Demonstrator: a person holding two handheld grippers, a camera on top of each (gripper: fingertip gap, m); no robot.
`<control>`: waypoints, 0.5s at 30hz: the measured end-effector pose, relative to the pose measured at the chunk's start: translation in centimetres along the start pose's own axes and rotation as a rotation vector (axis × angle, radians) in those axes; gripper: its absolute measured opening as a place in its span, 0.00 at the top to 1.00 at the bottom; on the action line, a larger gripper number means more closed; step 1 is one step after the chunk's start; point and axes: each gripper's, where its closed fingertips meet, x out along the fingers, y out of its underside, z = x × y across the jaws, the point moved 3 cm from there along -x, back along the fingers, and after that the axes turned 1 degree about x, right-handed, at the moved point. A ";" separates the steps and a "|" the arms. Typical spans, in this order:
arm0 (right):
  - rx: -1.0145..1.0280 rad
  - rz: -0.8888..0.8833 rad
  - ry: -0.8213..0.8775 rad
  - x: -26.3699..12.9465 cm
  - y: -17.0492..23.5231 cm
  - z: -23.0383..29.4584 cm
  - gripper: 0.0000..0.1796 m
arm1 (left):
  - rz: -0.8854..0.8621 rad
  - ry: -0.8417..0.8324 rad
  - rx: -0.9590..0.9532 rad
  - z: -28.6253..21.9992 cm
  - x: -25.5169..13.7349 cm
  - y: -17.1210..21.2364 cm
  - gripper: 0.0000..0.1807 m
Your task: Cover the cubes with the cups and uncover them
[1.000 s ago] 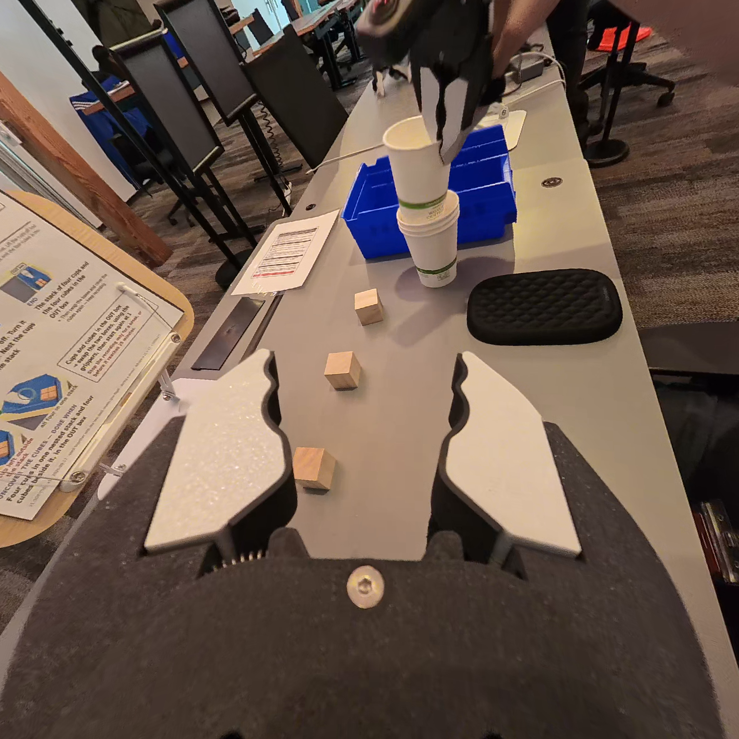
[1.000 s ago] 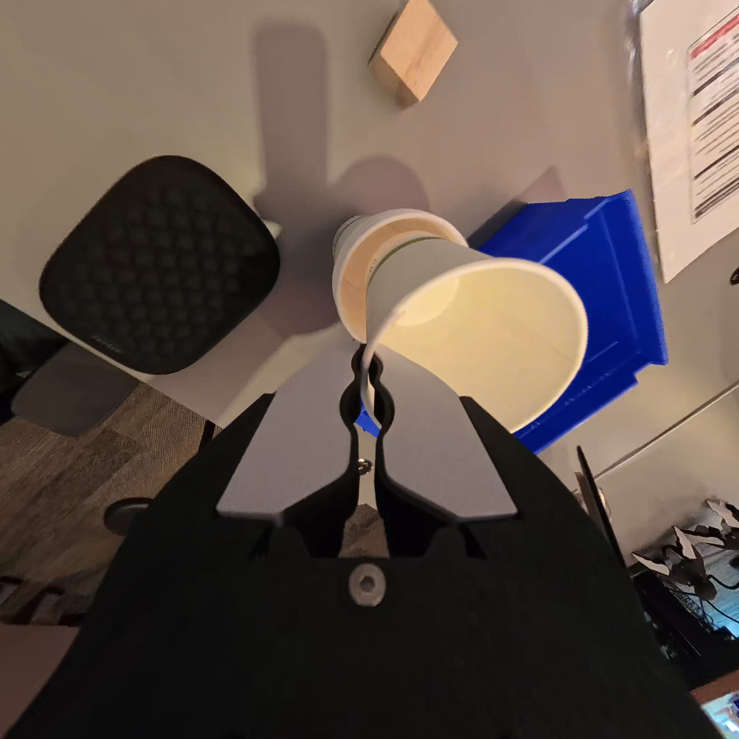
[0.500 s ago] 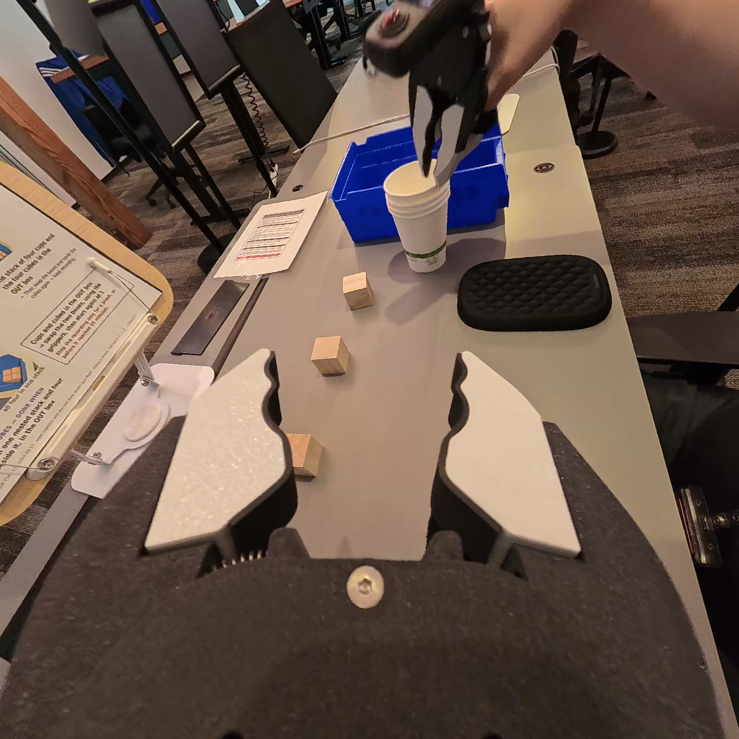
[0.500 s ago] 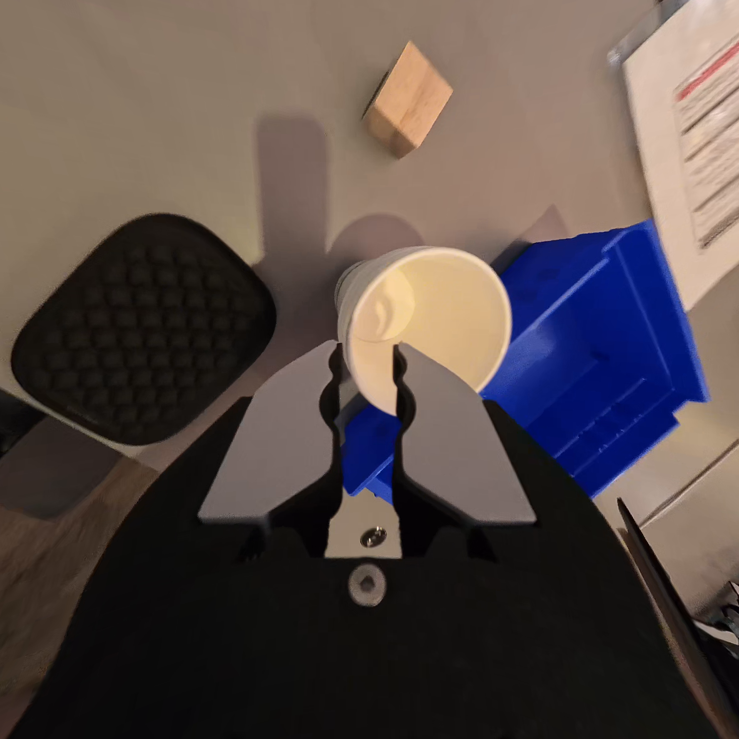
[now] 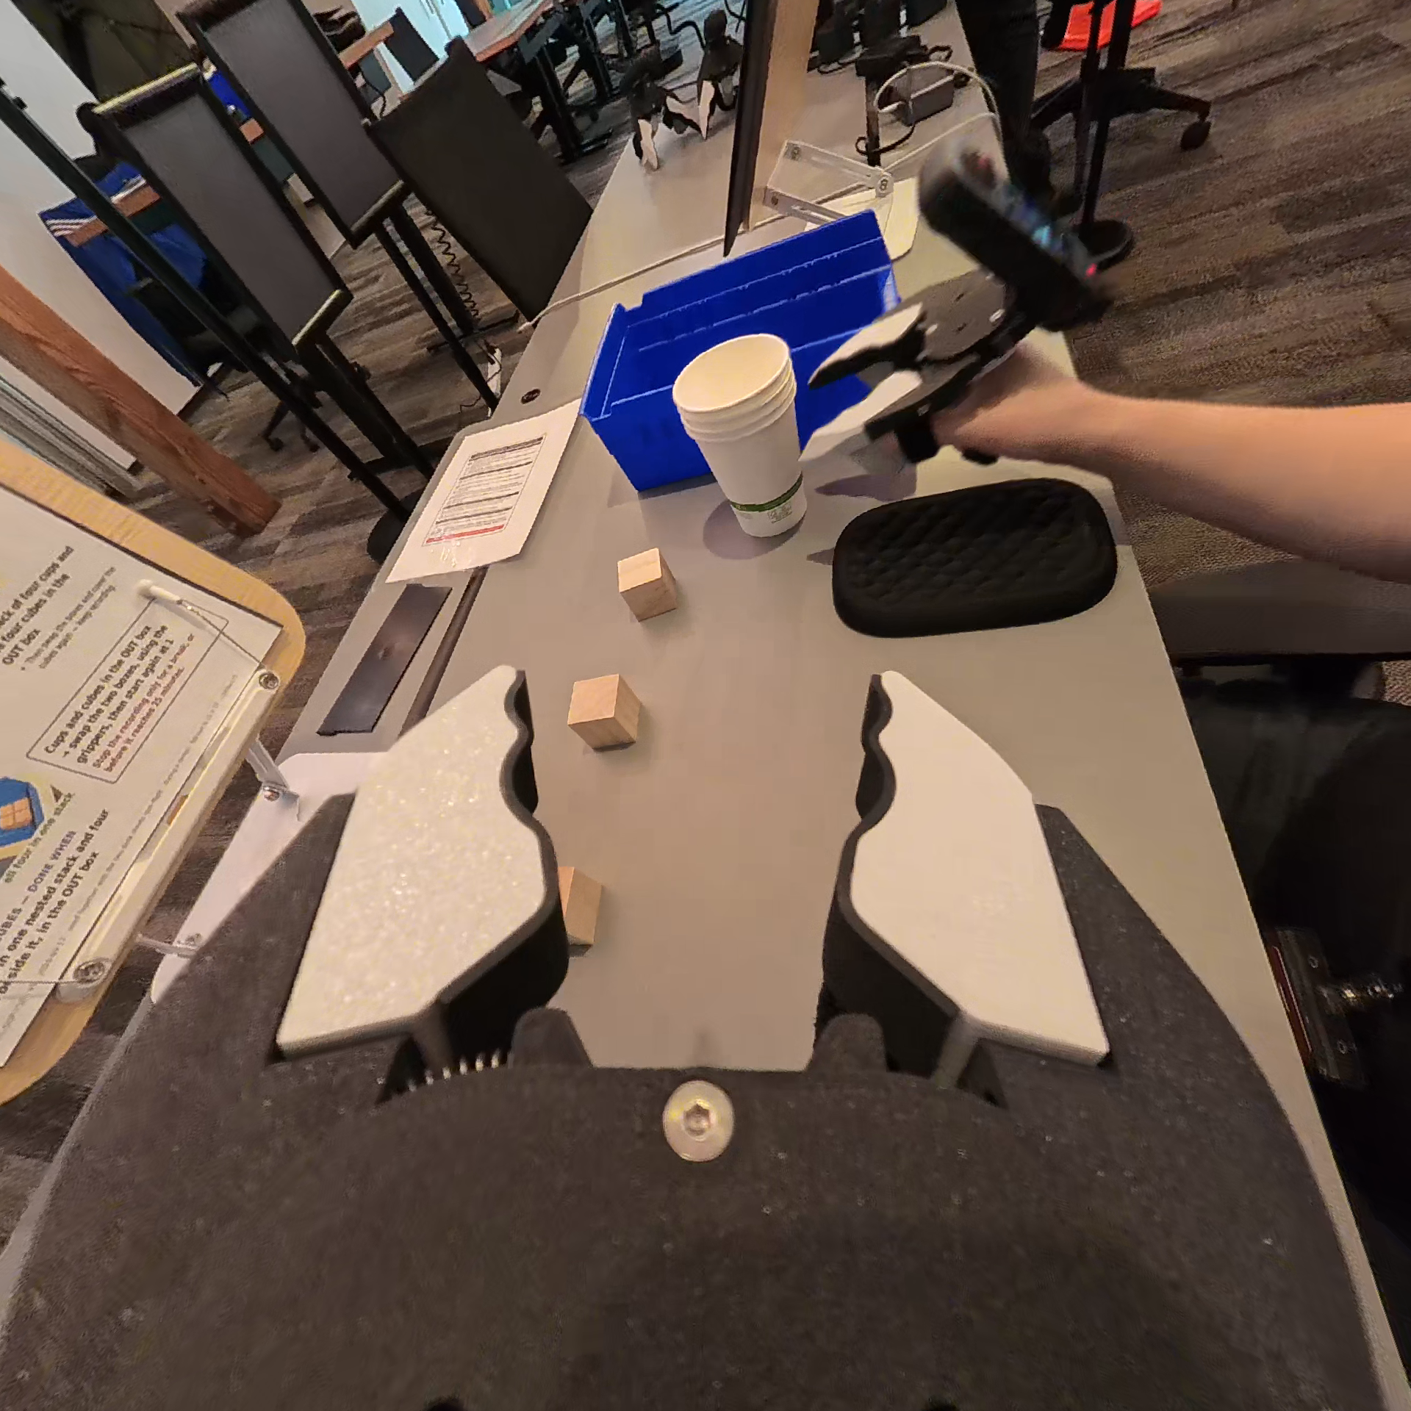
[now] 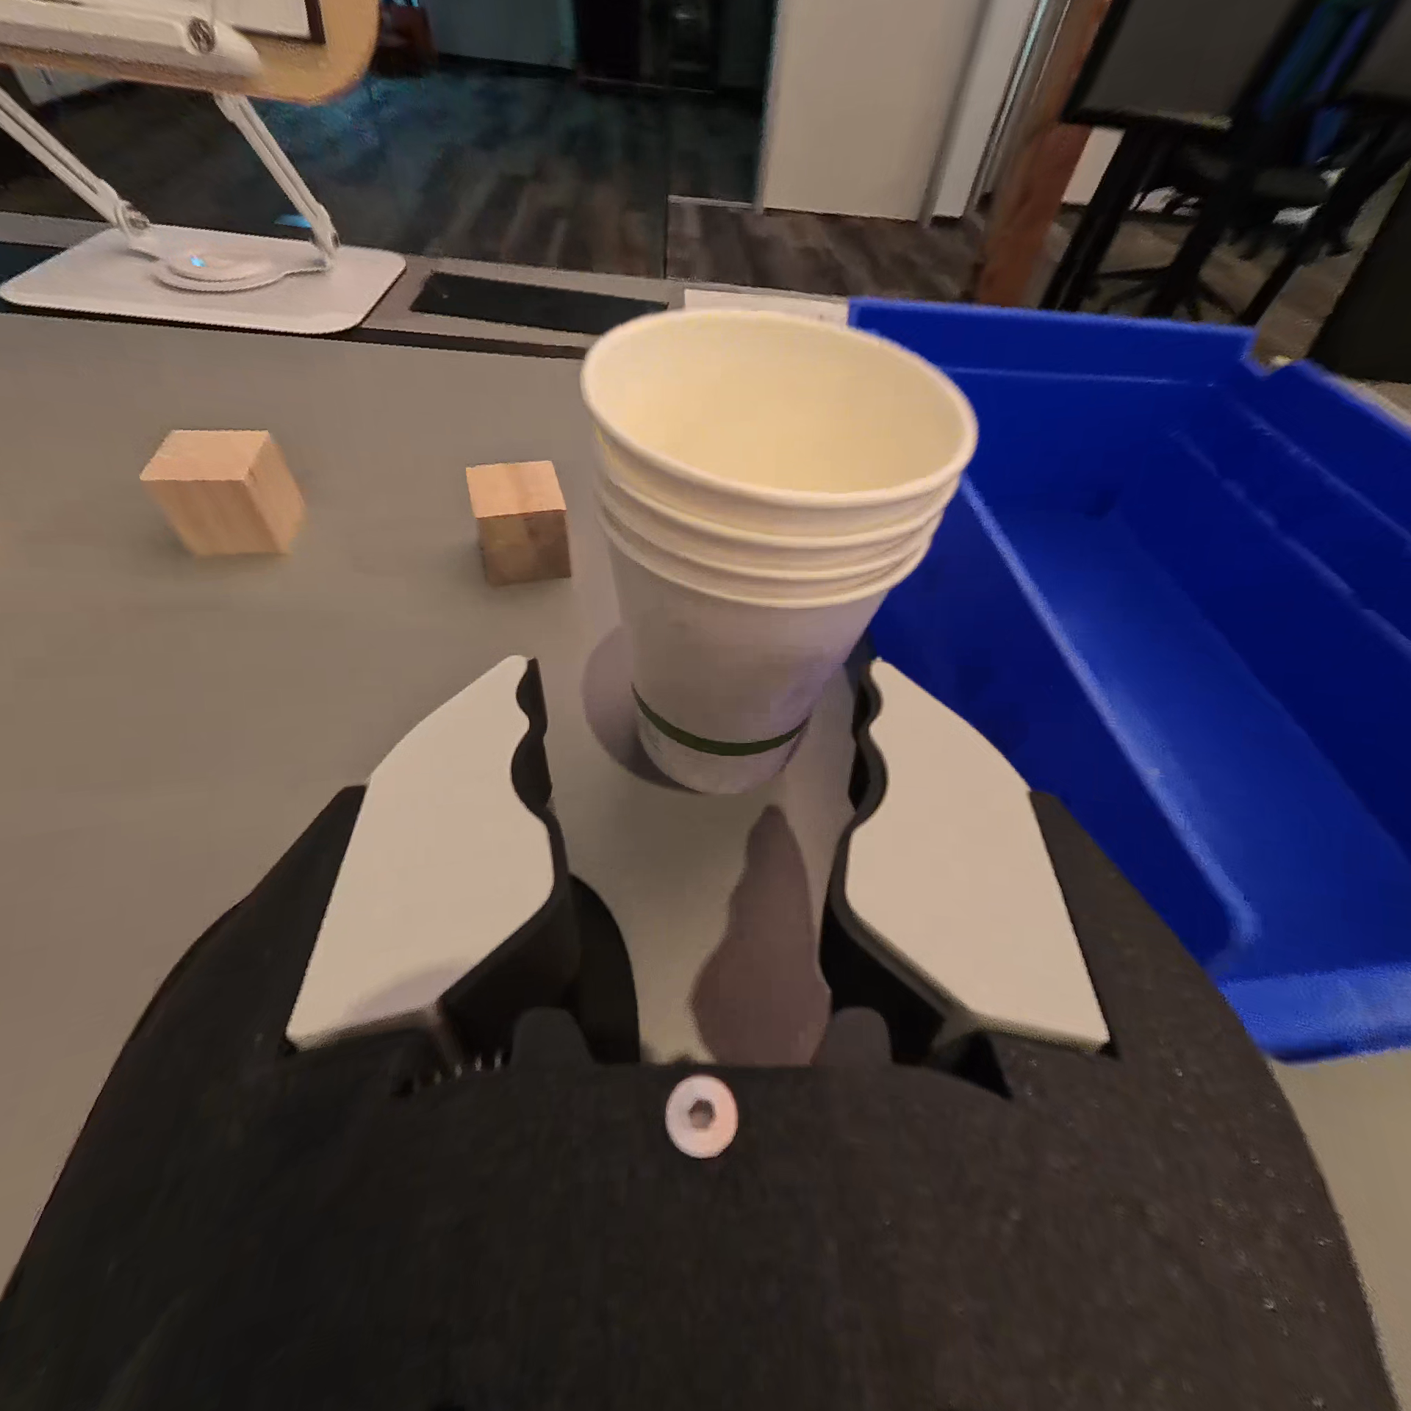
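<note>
Right claw [image 6: 699, 733] gapes wide, empty, at the base of the nested paper cups [image 6: 763, 534] upright on the desk [image 6: 229, 725] beside the blue bin [image 6: 1183, 649] — featherlight, crushable walls, so pinch gently near the stiffer rim.

Cup stack [image 6: 763, 550] beside bin [image 6: 1191, 580] (touching?)

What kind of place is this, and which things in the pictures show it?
Probably an open office or lab used for recording gripper tasks. A long grey desk stands on carpet among office chairs and dark partition screens, and an instruction board on a stand sits beside the desk.
</note>
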 end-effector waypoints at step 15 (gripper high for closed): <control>0.064 -0.024 -0.109 6.6 -0.1 -1.5 0.46 | 0.008 0.005 0.037 -1.6 0.0 -1.3 0.55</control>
